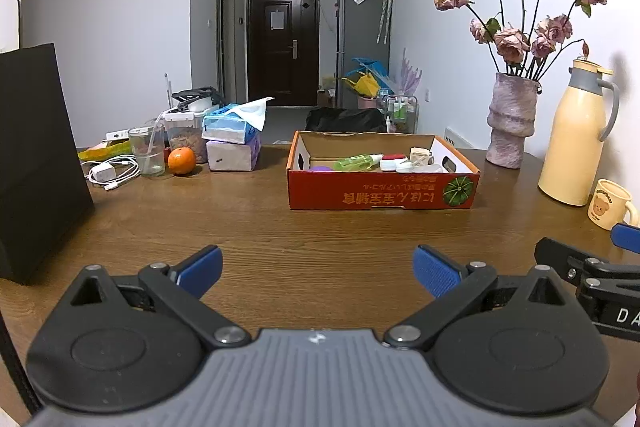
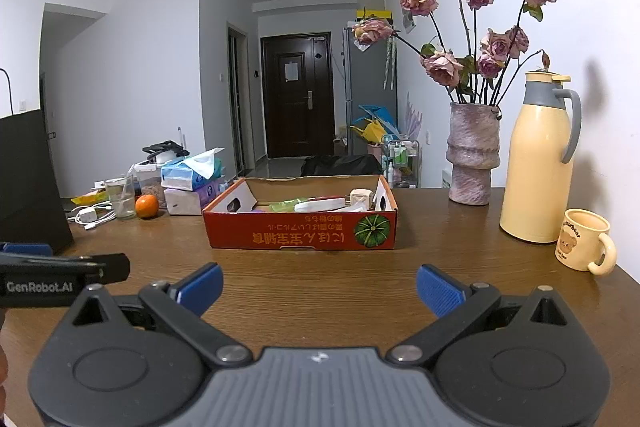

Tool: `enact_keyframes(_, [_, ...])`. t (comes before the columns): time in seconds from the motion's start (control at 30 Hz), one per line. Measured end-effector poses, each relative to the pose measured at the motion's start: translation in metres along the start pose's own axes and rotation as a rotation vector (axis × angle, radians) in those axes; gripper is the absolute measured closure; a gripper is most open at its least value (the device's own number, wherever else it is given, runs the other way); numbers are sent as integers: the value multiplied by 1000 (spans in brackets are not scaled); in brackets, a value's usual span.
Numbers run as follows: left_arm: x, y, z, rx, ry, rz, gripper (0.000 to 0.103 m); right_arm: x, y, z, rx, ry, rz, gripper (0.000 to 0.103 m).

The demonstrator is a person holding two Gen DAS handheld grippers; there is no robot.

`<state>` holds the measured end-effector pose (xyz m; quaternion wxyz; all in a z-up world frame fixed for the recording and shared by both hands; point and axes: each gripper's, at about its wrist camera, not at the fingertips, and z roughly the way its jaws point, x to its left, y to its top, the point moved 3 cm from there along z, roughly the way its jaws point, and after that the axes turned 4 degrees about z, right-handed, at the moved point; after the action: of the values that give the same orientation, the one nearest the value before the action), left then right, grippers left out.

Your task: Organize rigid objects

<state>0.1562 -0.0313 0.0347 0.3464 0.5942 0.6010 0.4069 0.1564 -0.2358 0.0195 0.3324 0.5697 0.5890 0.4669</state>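
Observation:
An open red cardboard box (image 1: 372,191) (image 2: 300,237) stands on the wooden table ahead of both grippers. It holds several small items: a green spray bottle (image 1: 358,161), a red-and-white case (image 1: 394,161) and a beige plug-like block (image 2: 362,196). My left gripper (image 1: 318,271) is open and empty, low over the table in front of the box. My right gripper (image 2: 319,287) is open and empty, beside it on the right. Part of the right gripper (image 1: 592,267) shows in the left wrist view, and part of the left gripper (image 2: 60,267) shows in the right wrist view.
A black paper bag (image 1: 36,163) stands at the left. Behind it lie a charger with cable (image 1: 110,171), a glass (image 1: 147,151), an orange (image 1: 182,161) and tissue packs (image 1: 232,143). At the right stand a vase of dried roses (image 2: 472,155), a cream thermos jug (image 2: 538,163) and a bear mug (image 2: 584,245).

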Motion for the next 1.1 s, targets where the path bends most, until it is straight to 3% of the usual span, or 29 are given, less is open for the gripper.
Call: enact_keyframes(1.1, [-1, -3, 0, 4, -4, 9, 0, 0, -7, -3, 10, -3, 0, 0])
